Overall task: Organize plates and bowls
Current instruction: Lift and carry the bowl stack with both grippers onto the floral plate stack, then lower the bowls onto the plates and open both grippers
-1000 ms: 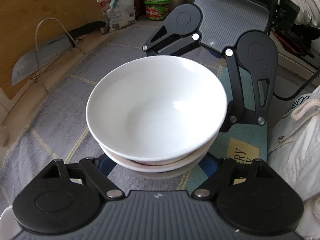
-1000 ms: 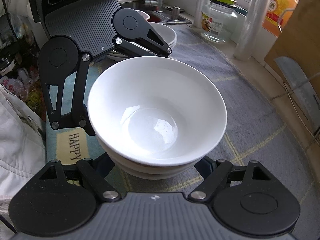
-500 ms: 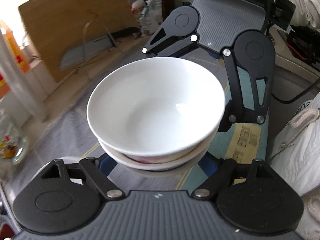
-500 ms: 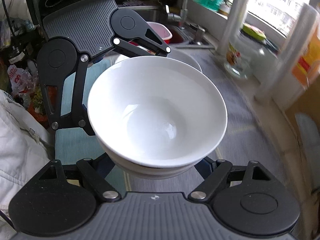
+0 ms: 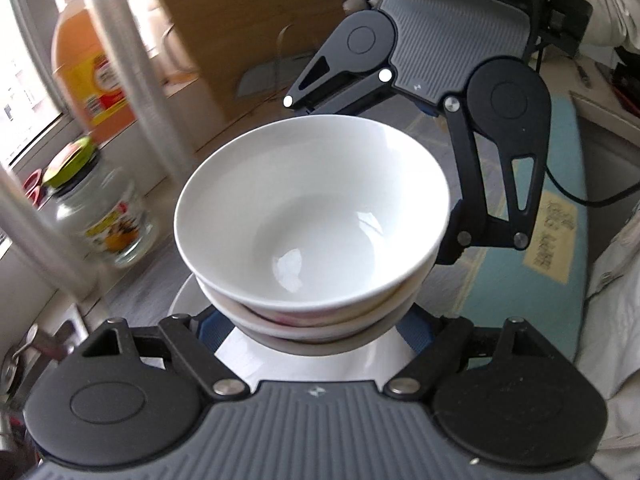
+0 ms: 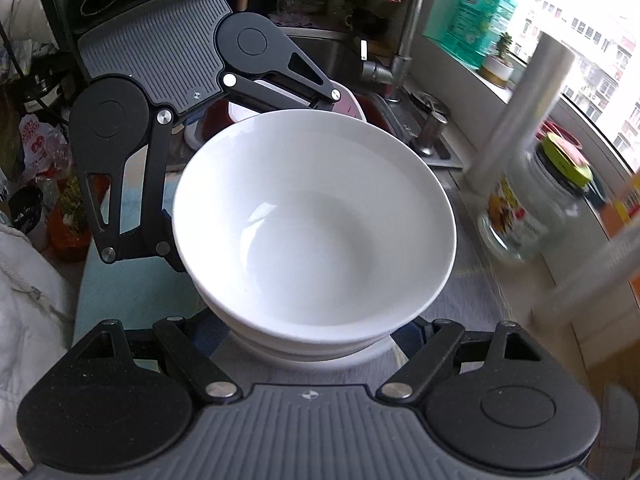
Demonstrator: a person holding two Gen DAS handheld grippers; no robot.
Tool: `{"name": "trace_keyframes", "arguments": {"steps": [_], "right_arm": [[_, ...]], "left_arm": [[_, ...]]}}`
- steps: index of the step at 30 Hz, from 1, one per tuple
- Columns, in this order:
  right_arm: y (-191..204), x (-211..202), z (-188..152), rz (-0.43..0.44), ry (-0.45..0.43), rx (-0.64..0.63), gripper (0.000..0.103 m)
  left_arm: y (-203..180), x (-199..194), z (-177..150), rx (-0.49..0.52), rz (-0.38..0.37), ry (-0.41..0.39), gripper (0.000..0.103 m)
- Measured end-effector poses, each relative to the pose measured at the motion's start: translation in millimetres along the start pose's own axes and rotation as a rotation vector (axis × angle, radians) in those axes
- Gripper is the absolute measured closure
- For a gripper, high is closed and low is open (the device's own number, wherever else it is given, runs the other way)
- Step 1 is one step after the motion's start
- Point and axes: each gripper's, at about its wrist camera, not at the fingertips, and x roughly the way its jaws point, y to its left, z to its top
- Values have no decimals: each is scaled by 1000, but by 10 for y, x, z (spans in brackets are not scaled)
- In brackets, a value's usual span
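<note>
Both claws grip one stack of bowls (image 5: 312, 216) at frame centre: left claw (image 5: 316, 330) from below, right claw (image 6: 316, 334) opposite, above a plate (image 5: 312, 364).

My left gripper (image 5: 316, 320) and right gripper (image 6: 312, 332) have black arms, round black joints, shiny silver screws, blue pads and grey ribbed bodies. My jacket (image 6: 28, 300) is white.

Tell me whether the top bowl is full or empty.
Empty. The top bowl shows a bare white inside with only glare at the bottom, in both wrist views.
</note>
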Motion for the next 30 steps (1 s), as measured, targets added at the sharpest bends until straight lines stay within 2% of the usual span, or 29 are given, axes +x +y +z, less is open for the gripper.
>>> {"name": "trace_keyframes", "arguments": {"steps": [10,30], "right_arm": [[-57,357,169,27,33,-18,15],[-174,491,165,55,71,7,15]], "left_arm": [[262,95,-258,-48,-4,19,18],[367,207,-279,-73,-43,29,18]]}}
